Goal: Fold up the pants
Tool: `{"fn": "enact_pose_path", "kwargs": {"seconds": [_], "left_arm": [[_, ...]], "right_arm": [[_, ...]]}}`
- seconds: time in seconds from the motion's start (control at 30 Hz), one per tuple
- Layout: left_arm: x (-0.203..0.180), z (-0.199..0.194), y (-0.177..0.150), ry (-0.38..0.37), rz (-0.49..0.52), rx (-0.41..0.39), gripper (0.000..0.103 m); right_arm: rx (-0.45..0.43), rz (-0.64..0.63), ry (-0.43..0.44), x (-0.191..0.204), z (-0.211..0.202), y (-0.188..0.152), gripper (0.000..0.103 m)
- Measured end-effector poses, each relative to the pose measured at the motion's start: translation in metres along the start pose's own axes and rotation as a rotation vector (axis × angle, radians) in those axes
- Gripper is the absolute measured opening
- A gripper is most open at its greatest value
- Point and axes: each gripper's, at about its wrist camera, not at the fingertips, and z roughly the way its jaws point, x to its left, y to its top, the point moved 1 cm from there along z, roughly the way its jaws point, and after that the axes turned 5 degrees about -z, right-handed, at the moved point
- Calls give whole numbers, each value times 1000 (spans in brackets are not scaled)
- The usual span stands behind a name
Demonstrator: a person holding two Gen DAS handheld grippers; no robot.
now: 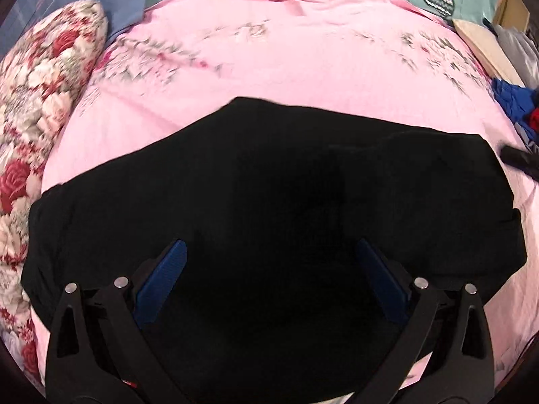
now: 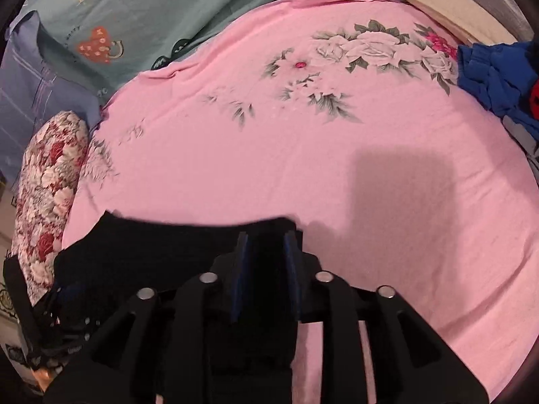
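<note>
The black pants (image 1: 269, 181) lie folded in a wide bundle on the pink floral sheet (image 1: 269, 60). My left gripper (image 1: 269, 252) is wide open just above the near part of the pants, its blue pads (image 1: 165, 276) apart and empty. In the right wrist view the pants (image 2: 141, 249) show at the lower left. My right gripper (image 2: 266, 242) has its blue pads (image 2: 241, 269) close together with black cloth between them, at the right end of the pants' far edge.
A red-and-white floral pillow (image 1: 43, 101) lies at the left. Blue clothing (image 2: 495, 77) is piled at the right. A teal cover (image 2: 134, 17) and a cream cushion (image 2: 451, 10) lie at the far side. A black object (image 1: 518, 161) shows at the right edge.
</note>
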Motion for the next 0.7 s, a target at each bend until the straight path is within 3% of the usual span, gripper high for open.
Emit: {"fn": "enact_pose_path", "kwargs": {"seconds": [0.03, 0.07, 0.2, 0.33, 0.4, 0.43, 0.47, 0.6, 0.7], "left_arm": [[3, 0, -3, 10, -4, 0, 101], [7, 0, -4, 28, -9, 2, 101], [19, -4, -5, 69, -49, -13, 101], [24, -12, -1, 12, -117, -36, 101], [18, -9, -2, -9, -108, -22, 101], [16, -6, -4, -2, -99, -10, 101], [14, -3, -6, 9, -90, -1, 101], [17, 8, -13, -6, -108, 29, 101], [19, 11, -12, -19, -122, 46, 101]], "right_arm": [[14, -24, -2, 1, -7, -9, 58], [15, -50, -5, 1, -15, -18, 61], [94, -90, 15, -6, -32, -54, 61], [157, -117, 71, -2, -37, -84, 60], [154, -135, 61, 1, -33, -90, 46], [158, -122, 68, 1, -33, -90, 18], [169, -108, 89, 1, -34, -90, 13], [154, -155, 83, 11, -65, -93, 11], [260, -155, 25, 4, -47, -105, 12]]}}
